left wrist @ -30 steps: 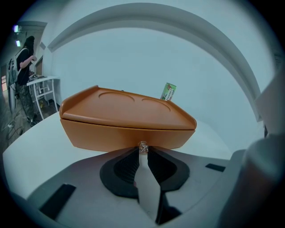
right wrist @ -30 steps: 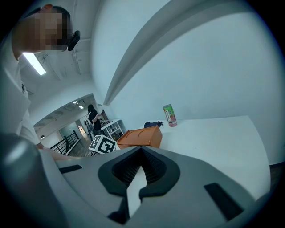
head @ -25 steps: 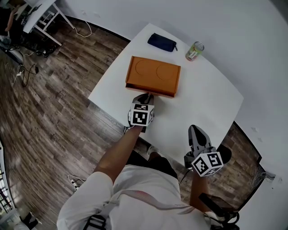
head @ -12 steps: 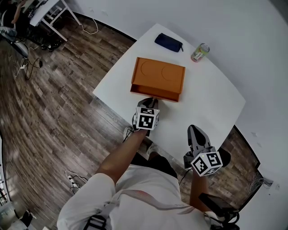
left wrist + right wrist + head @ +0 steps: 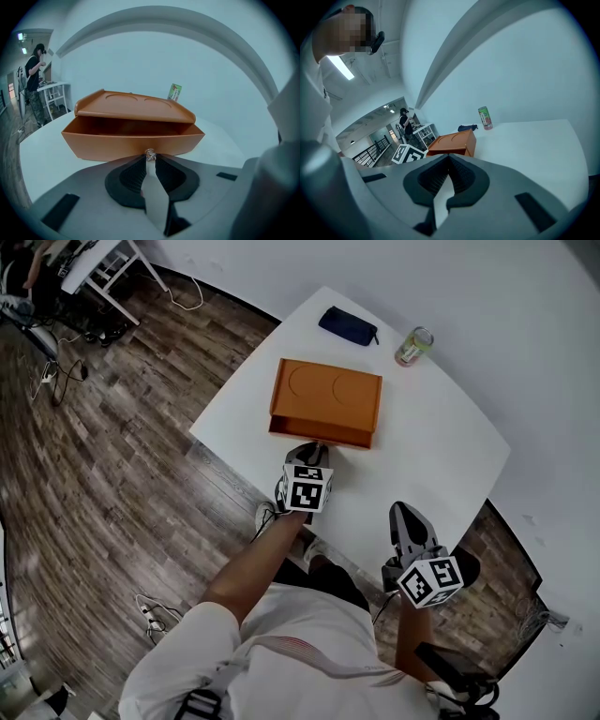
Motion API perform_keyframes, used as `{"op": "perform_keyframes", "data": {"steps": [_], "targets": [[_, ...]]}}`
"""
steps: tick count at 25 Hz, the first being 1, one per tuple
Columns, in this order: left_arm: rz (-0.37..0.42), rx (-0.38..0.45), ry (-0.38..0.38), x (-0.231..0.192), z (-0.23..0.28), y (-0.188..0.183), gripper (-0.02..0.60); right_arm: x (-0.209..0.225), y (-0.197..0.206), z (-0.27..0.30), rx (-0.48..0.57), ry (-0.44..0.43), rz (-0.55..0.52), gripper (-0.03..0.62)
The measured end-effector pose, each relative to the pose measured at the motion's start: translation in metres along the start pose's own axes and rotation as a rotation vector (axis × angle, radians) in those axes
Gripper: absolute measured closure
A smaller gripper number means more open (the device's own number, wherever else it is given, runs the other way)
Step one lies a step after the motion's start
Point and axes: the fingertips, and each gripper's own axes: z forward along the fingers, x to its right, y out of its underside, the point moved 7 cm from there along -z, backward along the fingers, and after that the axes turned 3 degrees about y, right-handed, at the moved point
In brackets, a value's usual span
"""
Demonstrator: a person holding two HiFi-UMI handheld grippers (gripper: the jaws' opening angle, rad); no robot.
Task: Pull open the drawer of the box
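Left claw (image 5: 150, 158) is pinched narrow on the drawer's little knob (image 5: 150, 153). The drawer (image 5: 131, 140) stands partly out of the orange box (image 5: 326, 393), which sits mid-bench (image 5: 441, 456). Right claw (image 5: 449, 160) is closed tight with nothing in it, over the bench's near edge. Can (image 5: 412, 346) and dark pouch (image 5: 347, 325) sit along the far side.

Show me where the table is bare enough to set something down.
Widest bare patch: the table right of the orange box, between the can and the right gripper. A narrower strip runs along the box's left side. Crowded: the box front, where the left gripper is shut on the drawer knob, and the far edge with the dark pouch.
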Motion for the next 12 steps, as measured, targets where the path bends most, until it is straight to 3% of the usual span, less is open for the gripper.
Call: {"op": "perform_keyframes", "data": {"steps": [12], "targets": [[-0.014, -0.003, -0.009, 0.005, -0.009, 0.013, 0.508, 0.000, 0.000, -0.002, 0.002, -0.014, -0.004, 0.591]]}}
